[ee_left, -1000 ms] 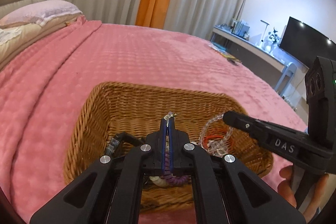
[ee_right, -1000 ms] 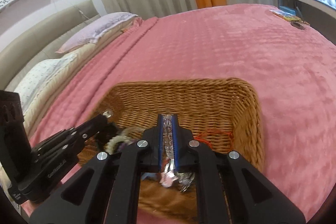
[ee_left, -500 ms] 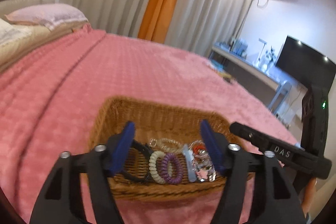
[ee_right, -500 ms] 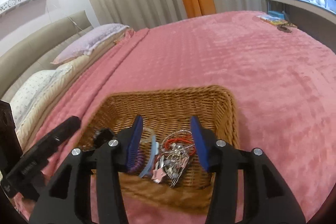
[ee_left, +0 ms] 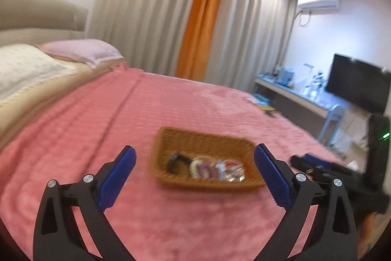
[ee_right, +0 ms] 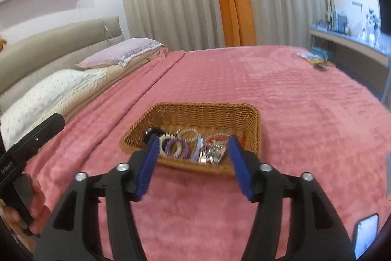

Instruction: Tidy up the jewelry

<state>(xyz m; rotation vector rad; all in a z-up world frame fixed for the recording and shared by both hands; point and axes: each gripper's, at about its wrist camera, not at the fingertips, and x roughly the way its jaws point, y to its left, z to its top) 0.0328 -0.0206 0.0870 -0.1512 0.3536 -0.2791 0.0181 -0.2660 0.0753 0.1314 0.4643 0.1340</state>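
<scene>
A brown wicker basket [ee_left: 207, 141] [ee_right: 215, 111] sits on the pink bedspread. Inside lie a black band [ee_left: 177, 160], a white spiral hair tie [ee_right: 164, 142], a purple spiral hair tie [ee_right: 177, 147] [ee_left: 206, 168], a light blue piece [ee_right: 196, 151], a clear bead bracelet [ee_right: 188, 132], a red cord [ee_right: 217, 137] and silver jewelry [ee_right: 212, 153]. My left gripper [ee_left: 194, 160] is wide open and empty, held back from the basket's near side. My right gripper [ee_right: 193, 147] is wide open and empty, just short of the basket's near rim.
The pink bedspread [ee_right: 293, 102] spreads all around the basket. Pillows [ee_right: 122, 55] and a headboard lie to the left. A desk [ee_left: 293, 94] with a TV [ee_left: 356, 85] stands at the right. Small items [ee_right: 312, 58] rest at the bed's far right edge. A phone [ee_right: 366, 236] lies near right.
Both grippers opened, released the jewelry into the basket, and pulled back and up away from it. The basket now looks smaller and farther in both views.
</scene>
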